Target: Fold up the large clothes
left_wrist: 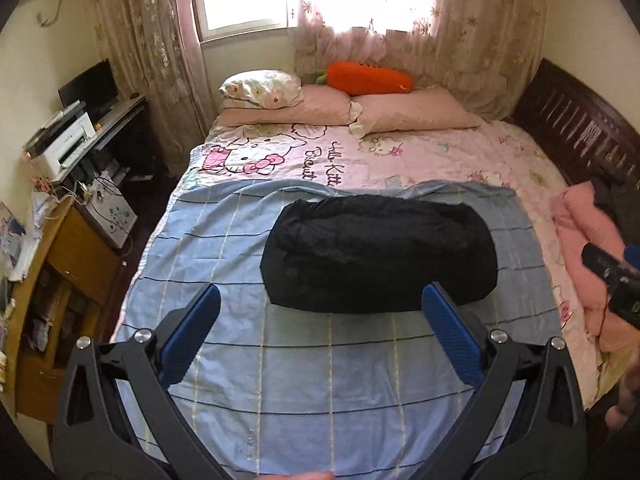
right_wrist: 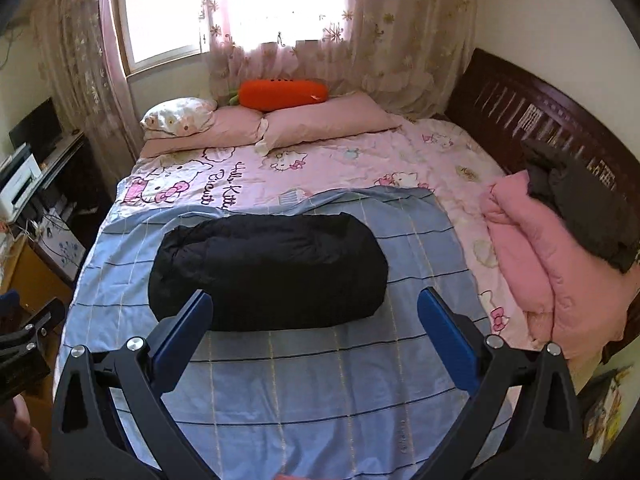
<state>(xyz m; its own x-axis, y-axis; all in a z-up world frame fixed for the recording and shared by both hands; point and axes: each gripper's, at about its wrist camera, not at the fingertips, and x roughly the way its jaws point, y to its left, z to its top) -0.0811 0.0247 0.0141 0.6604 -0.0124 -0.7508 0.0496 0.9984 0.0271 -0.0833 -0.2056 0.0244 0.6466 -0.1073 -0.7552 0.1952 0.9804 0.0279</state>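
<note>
A black puffy garment (left_wrist: 380, 252) lies folded into a thick bundle on a blue striped sheet (left_wrist: 224, 240) on the bed. It also shows in the right wrist view (right_wrist: 268, 268). My left gripper (left_wrist: 320, 300) is open and empty, held above the sheet just in front of the bundle. My right gripper (right_wrist: 314, 308) is open and empty, also just in front of the bundle. The right gripper's body shows at the right edge of the left wrist view (left_wrist: 612, 276).
A pink folded garment (right_wrist: 536, 248) with a dark grey one (right_wrist: 588, 208) on it lies at the bed's right side. Pink pillows (right_wrist: 320, 120) and an orange carrot cushion (right_wrist: 280, 94) are at the far end. A desk with a printer (left_wrist: 68, 140) stands left.
</note>
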